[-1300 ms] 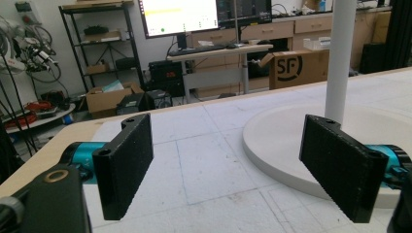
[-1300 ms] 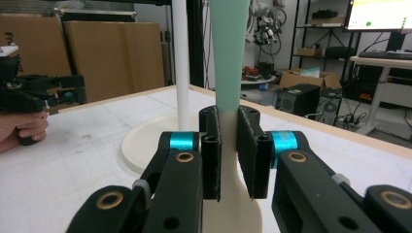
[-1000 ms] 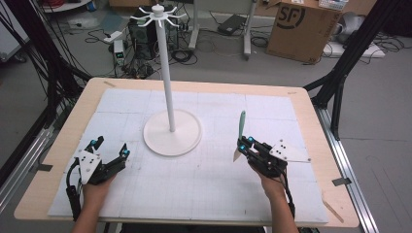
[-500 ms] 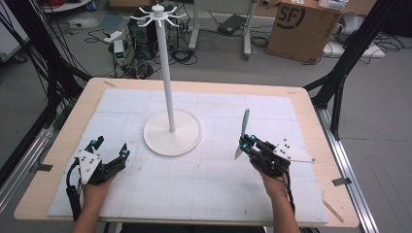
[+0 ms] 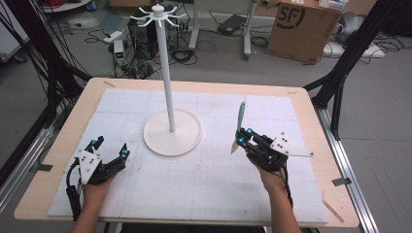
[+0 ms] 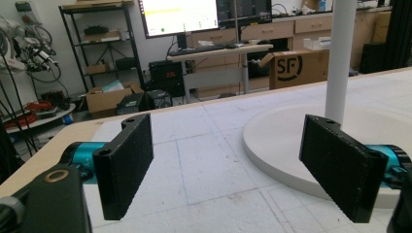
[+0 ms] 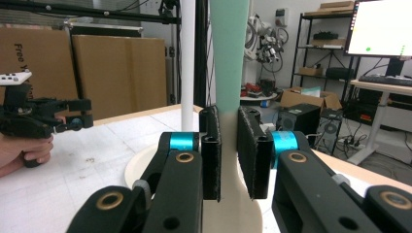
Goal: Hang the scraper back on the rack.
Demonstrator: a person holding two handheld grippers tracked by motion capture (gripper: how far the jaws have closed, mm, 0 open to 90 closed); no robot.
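The right gripper (image 5: pixel 241 137) is held above the right half of the surface (image 5: pixel 214 194), its jaws clamped on a slim utensil (image 5: pixel 240 119) with a green handle and a pale lower end, probably a spatula or spoon. The utensil is held nearly upright, handle uppermost, clear of the surface. In the right gripper view the utensil (image 7: pixel 228 58) is gripped just where the green handle meets the pale part.

The white hanging stand (image 5: pixel 167 77) is placed at the centre of the surface, toward the far edge, its round base (image 5: pixel 172 133) resting flat. A ring of hooks (image 5: pixel 158 12) is carried at the top of the pole.

The left gripper (image 5: pixel 108 149) is rested near the front left corner, jaws wide apart and empty, well apart from the base.

The step in hand is judged to be transport of the utensil toward the stand. The next move calls for the utensil to be raised to hook height and its handle end aligned with one hook. Whether the handle has a hanging hole cannot be told.
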